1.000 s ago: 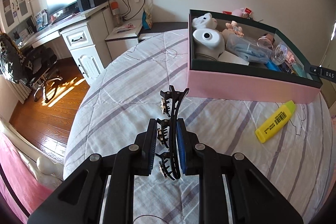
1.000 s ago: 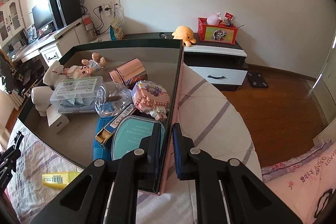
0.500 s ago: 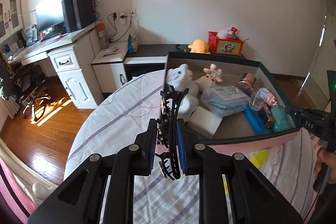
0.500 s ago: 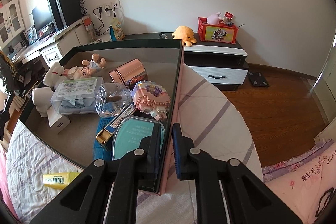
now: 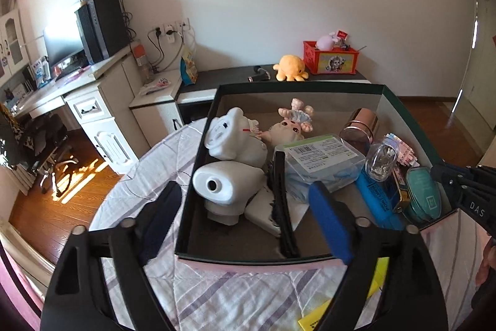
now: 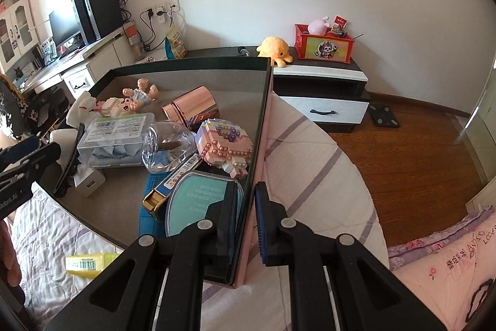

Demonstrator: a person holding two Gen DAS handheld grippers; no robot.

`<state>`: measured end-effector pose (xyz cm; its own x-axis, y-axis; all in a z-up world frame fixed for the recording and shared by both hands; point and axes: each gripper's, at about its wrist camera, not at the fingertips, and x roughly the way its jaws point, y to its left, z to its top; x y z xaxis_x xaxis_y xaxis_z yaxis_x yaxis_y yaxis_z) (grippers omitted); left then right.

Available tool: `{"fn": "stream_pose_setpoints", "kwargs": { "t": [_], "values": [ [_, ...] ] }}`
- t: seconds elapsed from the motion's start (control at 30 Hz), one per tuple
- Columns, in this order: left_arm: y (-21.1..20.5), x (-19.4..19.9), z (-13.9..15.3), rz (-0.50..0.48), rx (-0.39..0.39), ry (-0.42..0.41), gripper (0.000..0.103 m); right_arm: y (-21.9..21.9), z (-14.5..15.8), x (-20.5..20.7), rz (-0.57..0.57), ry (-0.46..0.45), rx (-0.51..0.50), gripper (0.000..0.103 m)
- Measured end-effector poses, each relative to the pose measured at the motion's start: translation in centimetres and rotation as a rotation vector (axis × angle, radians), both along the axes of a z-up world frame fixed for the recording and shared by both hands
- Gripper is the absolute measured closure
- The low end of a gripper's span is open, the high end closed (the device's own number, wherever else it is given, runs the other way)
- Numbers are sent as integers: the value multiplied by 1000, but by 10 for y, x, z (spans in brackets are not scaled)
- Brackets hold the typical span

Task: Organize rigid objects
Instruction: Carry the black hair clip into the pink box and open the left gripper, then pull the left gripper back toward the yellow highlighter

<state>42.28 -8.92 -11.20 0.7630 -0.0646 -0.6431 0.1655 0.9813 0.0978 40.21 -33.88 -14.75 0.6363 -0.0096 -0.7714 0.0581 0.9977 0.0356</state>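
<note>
Since a second ago the left gripper point(image 5: 245, 216) has swung over the box point(image 5: 198, 172) and its jaws are opening; the black hair clip point(image 5: 280, 200) they pinched now lies free inside, leaning by the white toy point(image 5: 226, 188). On the right, the right gripper point(image 6: 246, 225), angled downward, stays pressed together on the box's near wall, "DAS" legible on its side in the left view. A yellow highlighter point(image 6: 88, 261) lies on the bed point(image 6: 310, 151) outside.
</note>
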Motion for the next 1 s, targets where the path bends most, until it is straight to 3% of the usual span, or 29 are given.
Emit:
{"fn": "stream_pose_setpoints", "kwargs": {
  "t": [0.23, 0.5, 0.77, 0.93, 0.97, 1.0],
  "values": [
    [7, -34, 4, -14, 3, -37, 8, -1, 0, -3, -2, -4, 11, 92],
    [0, -69, -11, -72, -38, -2, 5, -3, 0, -12, 12, -9, 30, 91],
    [-22, -85, -26, -129, -7, 27, 5, 1, 5, -19, 10, -11, 17, 91],
    [-39, -92, -42, -185, 25, 73, 5, -4, 24, -42, -32, -93, -8, 91],
    [-44, -94, -46, -197, 45, 79, 5, -8, 26, -50, -50, -99, -1, 90],
    [-47, -95, -50, -203, 62, 81, 5, -12, 26, -57, -72, -105, 6, 82]
  ]
}}
